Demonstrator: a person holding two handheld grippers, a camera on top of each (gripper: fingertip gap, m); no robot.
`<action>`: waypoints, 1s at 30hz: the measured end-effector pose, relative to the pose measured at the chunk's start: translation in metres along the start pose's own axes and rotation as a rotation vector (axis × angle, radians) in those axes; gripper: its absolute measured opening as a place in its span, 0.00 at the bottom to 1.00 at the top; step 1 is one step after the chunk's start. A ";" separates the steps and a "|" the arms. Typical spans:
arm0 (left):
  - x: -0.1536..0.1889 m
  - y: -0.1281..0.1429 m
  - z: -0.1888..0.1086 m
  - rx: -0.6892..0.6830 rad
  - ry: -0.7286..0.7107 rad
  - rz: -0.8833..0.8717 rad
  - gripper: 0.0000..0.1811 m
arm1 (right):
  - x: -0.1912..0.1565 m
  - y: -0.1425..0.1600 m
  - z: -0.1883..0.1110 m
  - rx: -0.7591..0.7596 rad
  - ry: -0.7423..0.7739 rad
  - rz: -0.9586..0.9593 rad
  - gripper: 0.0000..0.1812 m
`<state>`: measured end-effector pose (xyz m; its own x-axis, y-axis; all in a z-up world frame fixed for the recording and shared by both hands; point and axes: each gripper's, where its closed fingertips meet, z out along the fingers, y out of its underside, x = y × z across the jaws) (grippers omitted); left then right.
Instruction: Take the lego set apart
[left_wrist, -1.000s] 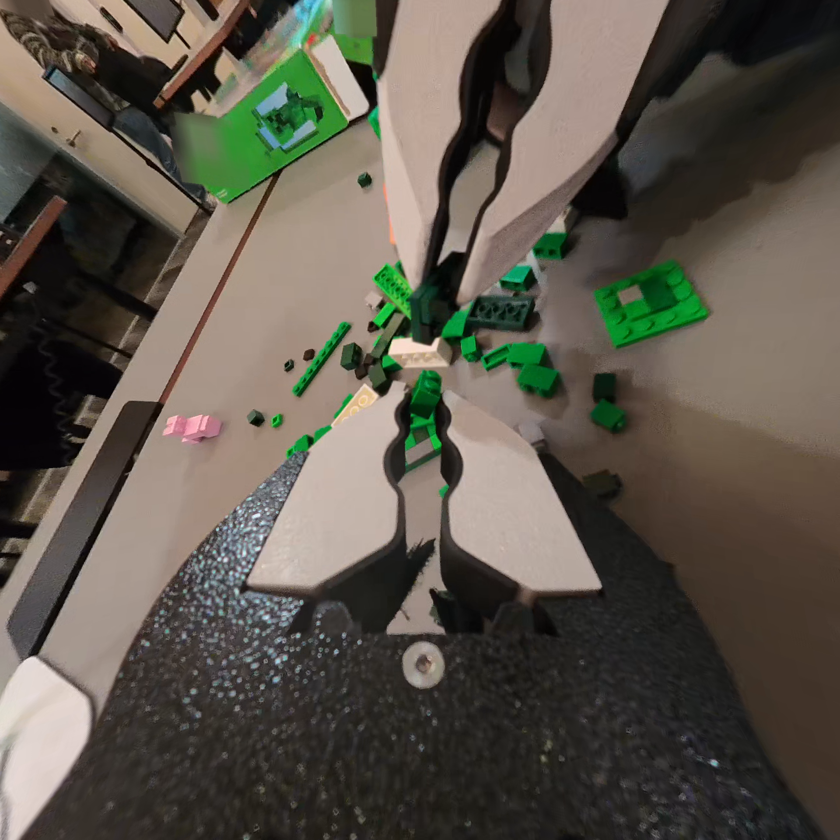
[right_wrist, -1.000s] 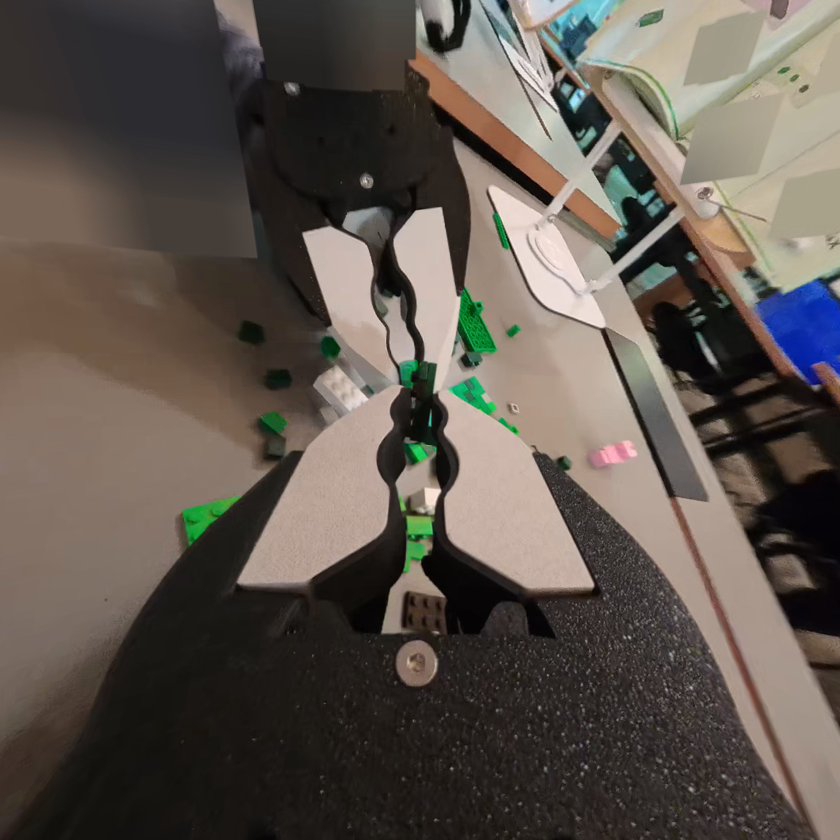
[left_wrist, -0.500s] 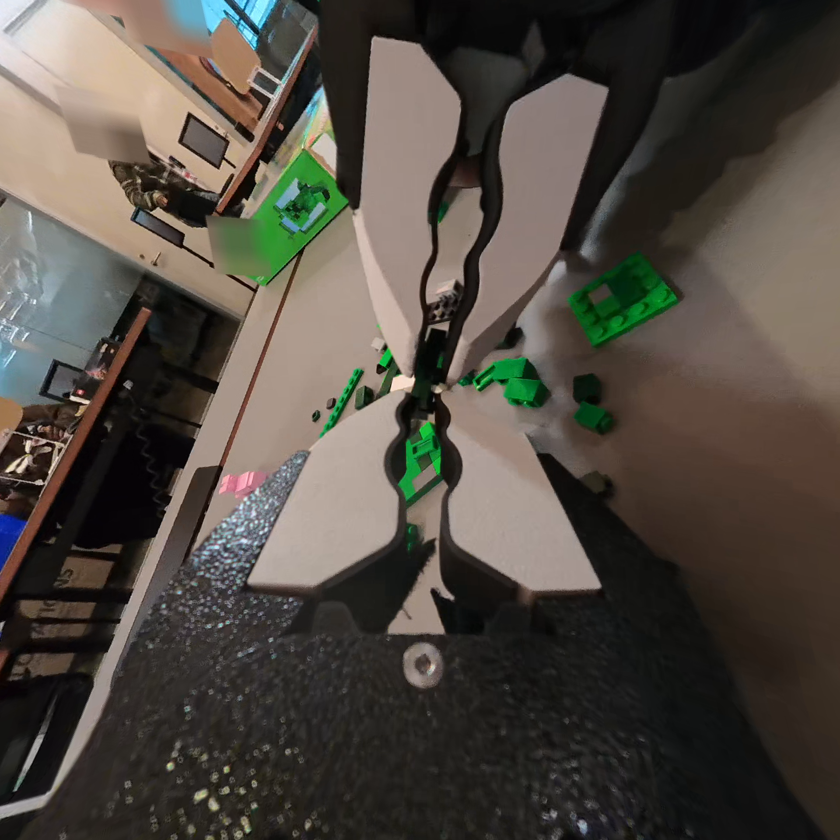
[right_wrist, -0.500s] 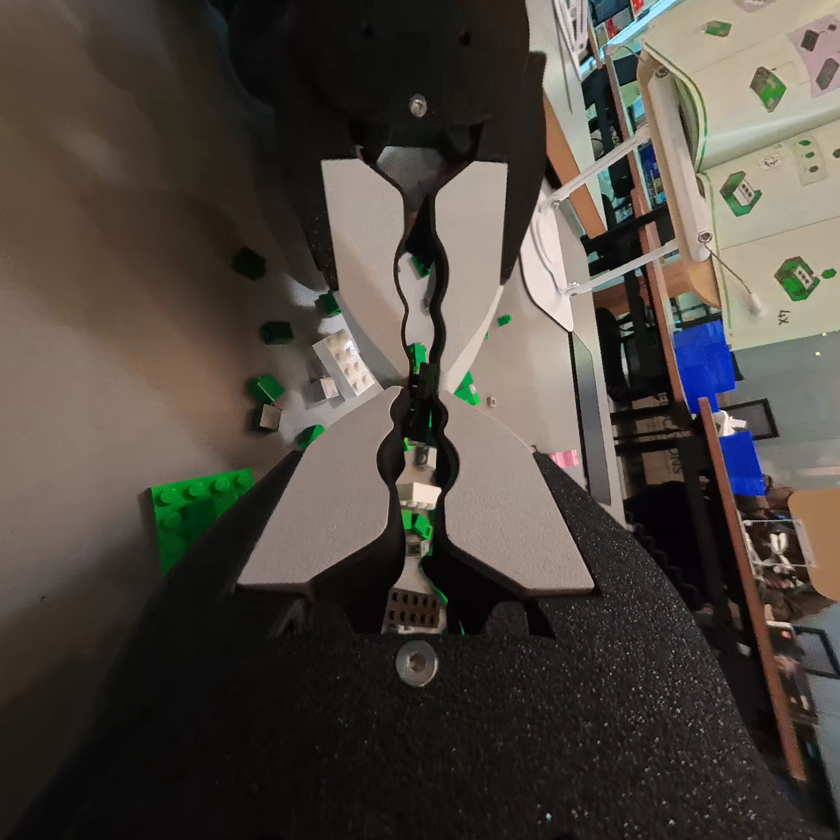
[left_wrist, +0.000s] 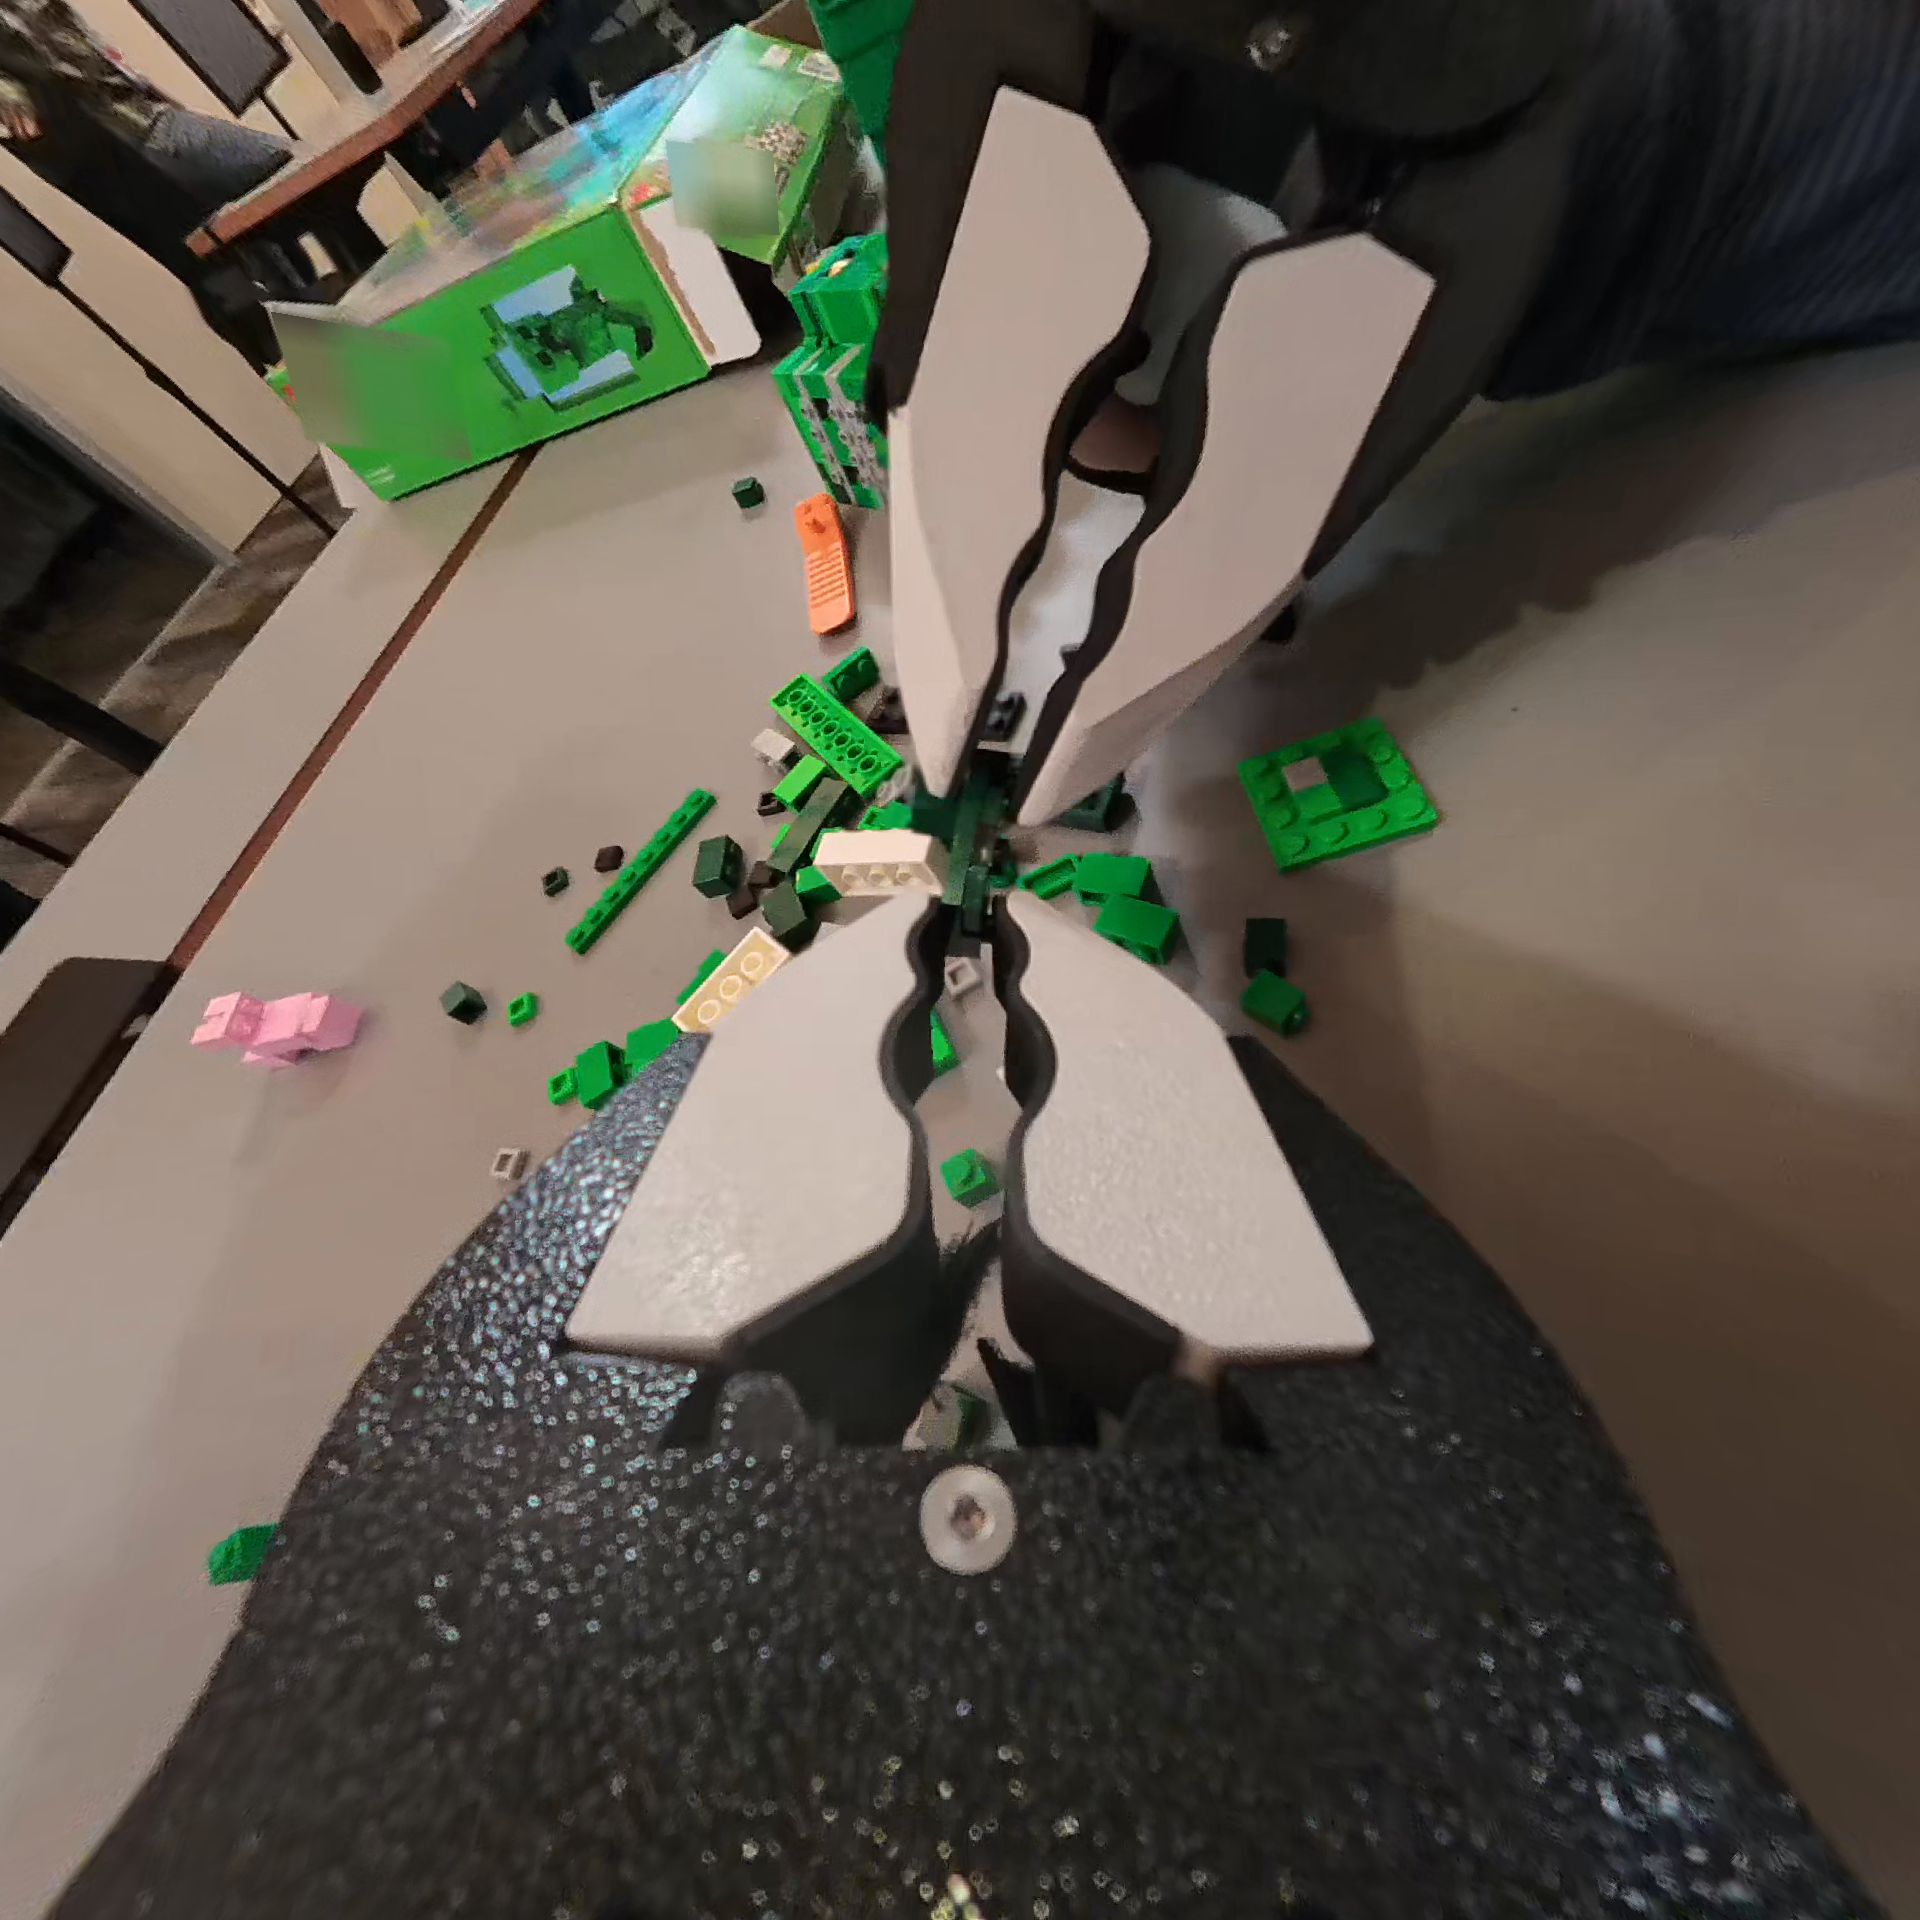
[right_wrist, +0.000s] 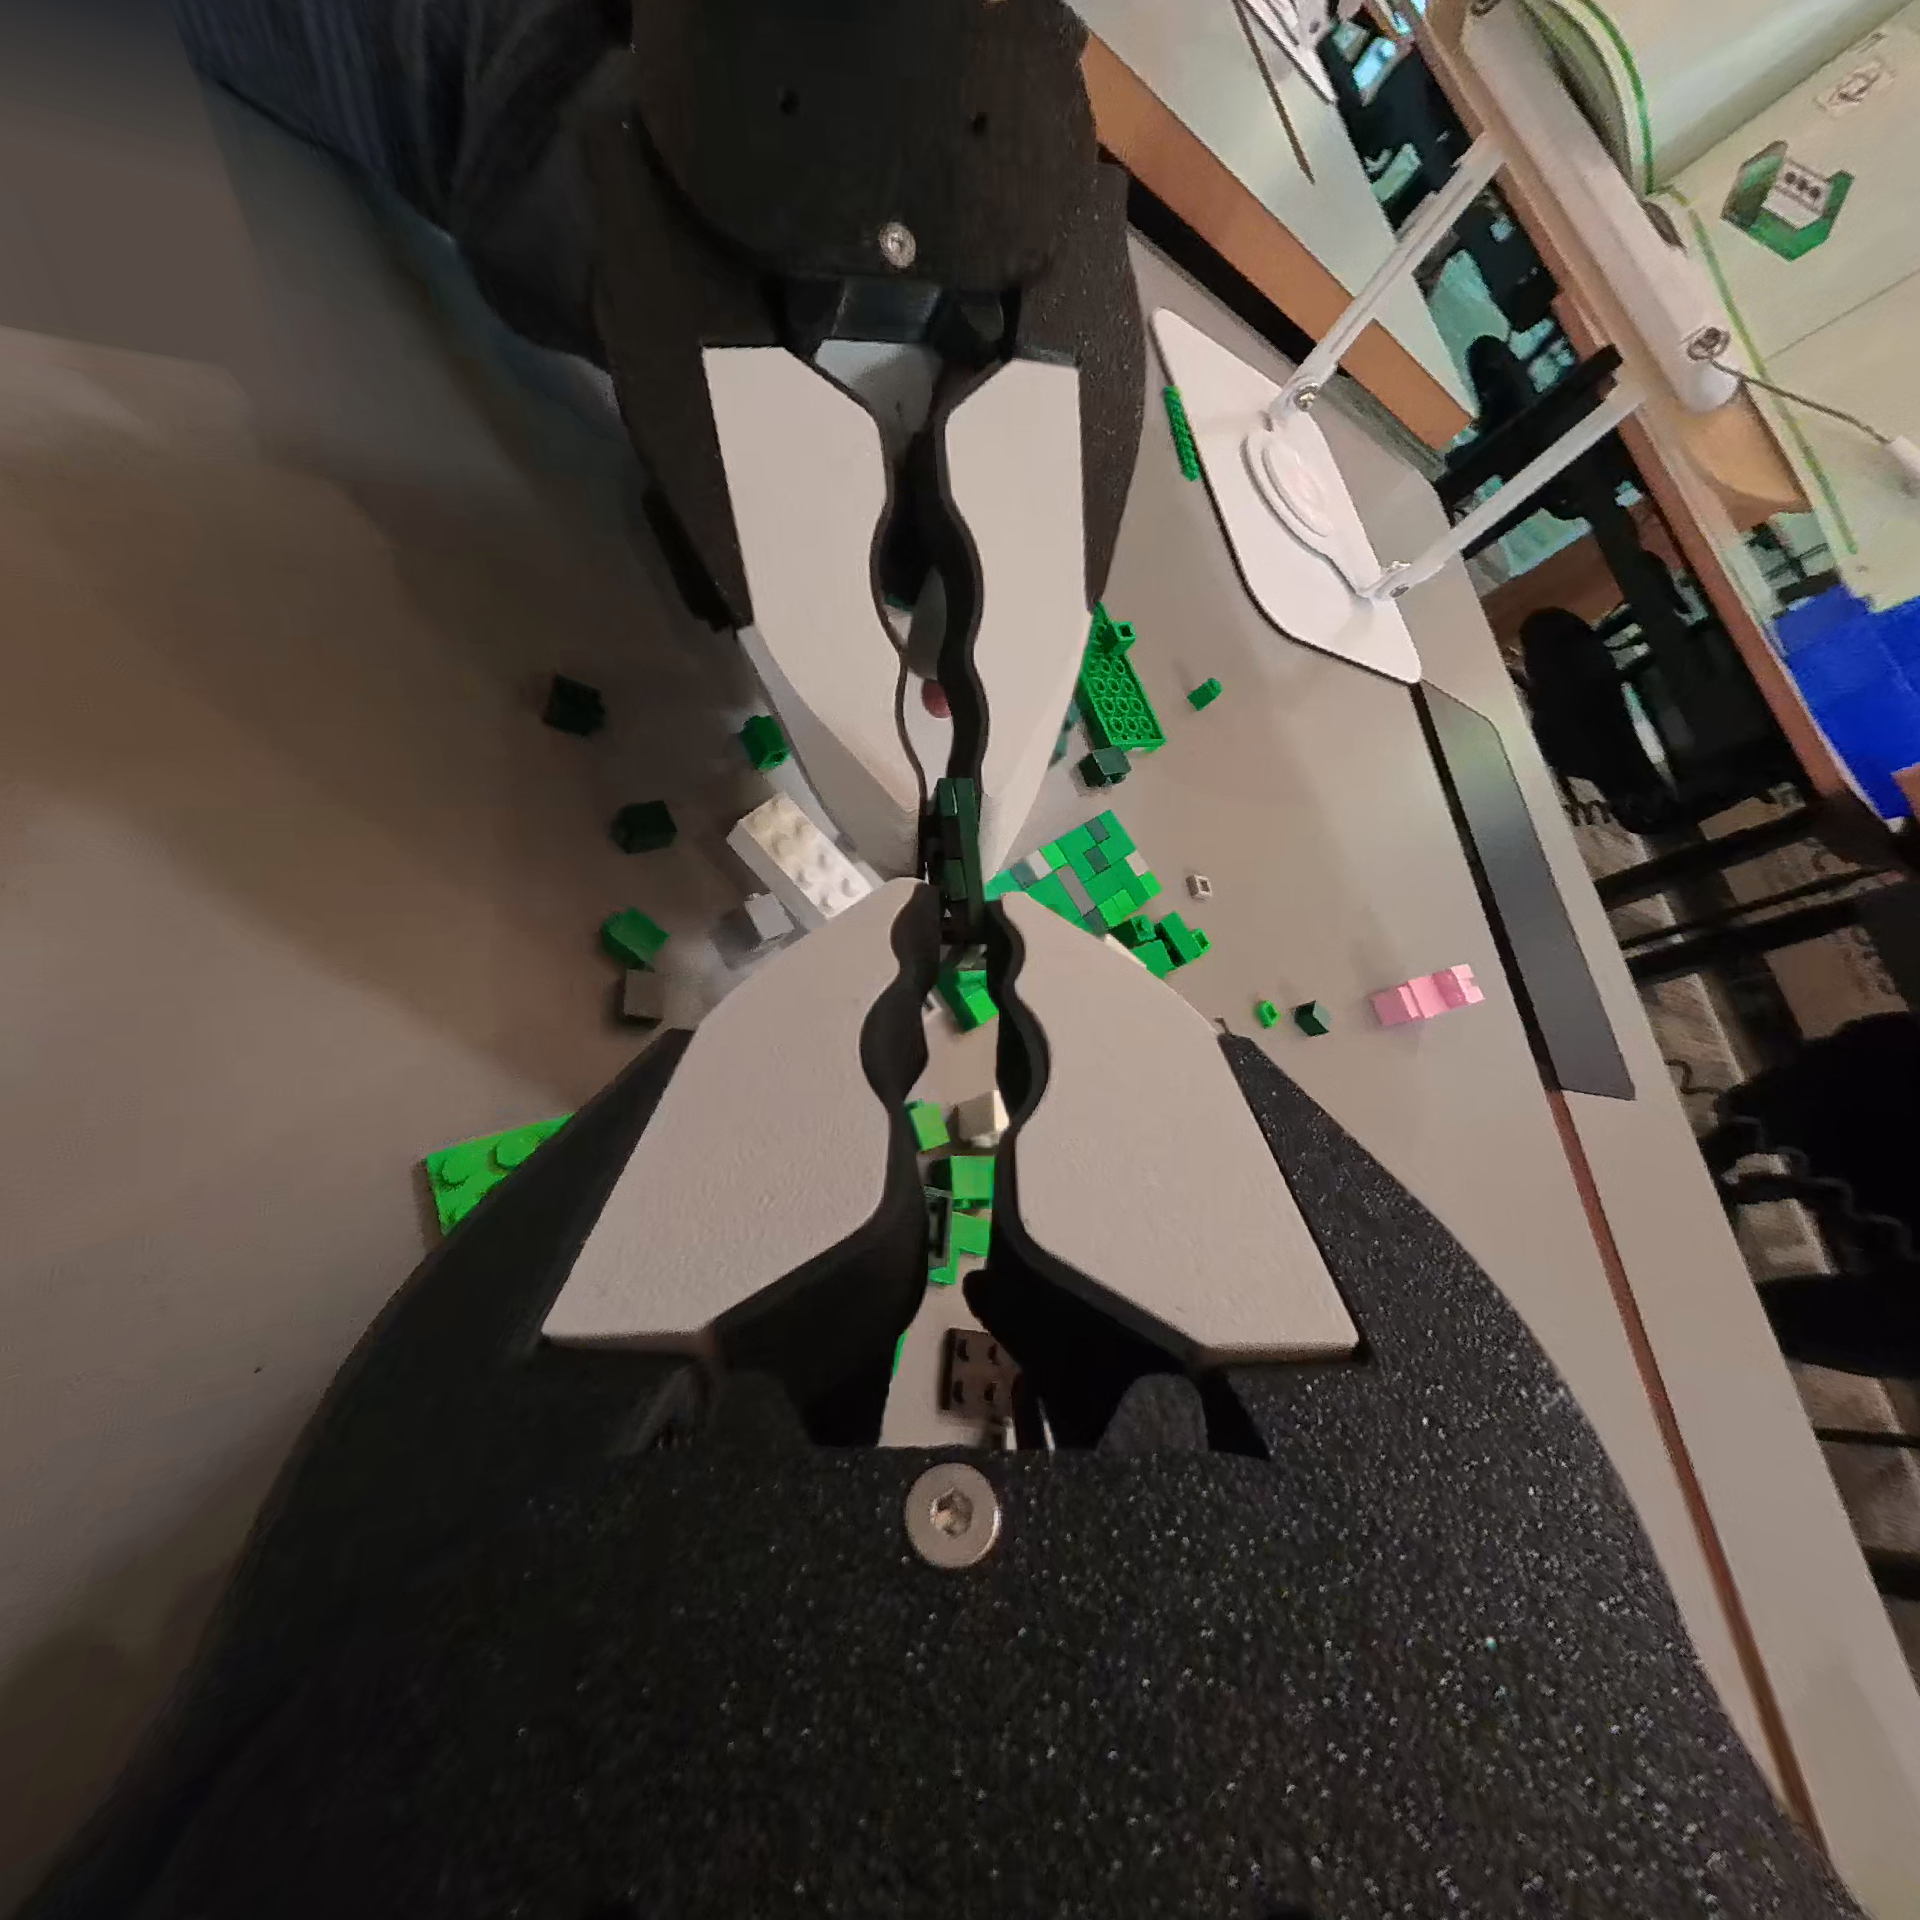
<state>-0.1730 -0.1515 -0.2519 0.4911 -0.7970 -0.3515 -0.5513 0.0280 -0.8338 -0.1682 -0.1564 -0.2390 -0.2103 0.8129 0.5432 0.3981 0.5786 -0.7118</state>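
A small dark green lego assembly (left_wrist: 971, 847) hangs above the grey table (left_wrist: 416, 727), gripped from both ends. My left gripper (left_wrist: 964, 920) is shut on its near end in the left wrist view. My right gripper (left_wrist: 977, 795) comes down from above and is shut on its far end. In the right wrist view the same assembly (right_wrist: 958, 842) sits between my right gripper (right_wrist: 954, 920) and my left gripper (right_wrist: 956, 816), tip to tip. Loose green bricks (left_wrist: 1127, 904) lie scattered below.
On the table lie a white brick (left_wrist: 878, 862), a bright green plate (left_wrist: 1340, 795), a long green strip (left_wrist: 639, 873), an orange brick separator (left_wrist: 826, 566) and a pink lego pig (left_wrist: 275, 1023). A green box (left_wrist: 499, 353) and a part-built green model (left_wrist: 831, 395) stand behind. A white lamp base (right_wrist: 1299, 530) is nearby. Both grippers' tips are close together, under 4 cm apart.
Both grippers stay clamped on the dark green assembly and have drawn slightly closer. They have tilted and turned together, so the table and background have swung in both views.
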 end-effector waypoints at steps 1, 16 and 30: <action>0.002 0.000 0.000 -0.001 0.003 0.030 0.04 | -0.003 0.000 0.000 0.002 -0.023 0.003 0.04; 0.025 0.009 0.003 -0.035 0.067 0.343 0.04 | -0.032 0.006 -0.004 -0.055 -0.214 -0.049 0.04; -0.002 0.001 0.002 0.038 0.074 -0.265 0.04 | 0.009 0.002 0.003 -0.020 0.034 0.135 0.05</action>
<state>-0.1727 -0.1486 -0.2531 0.5632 -0.8217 -0.0876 -0.3835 -0.1660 -0.9085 -0.1717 -0.1475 -0.2368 -0.1228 0.8805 0.4579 0.4387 0.4620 -0.7708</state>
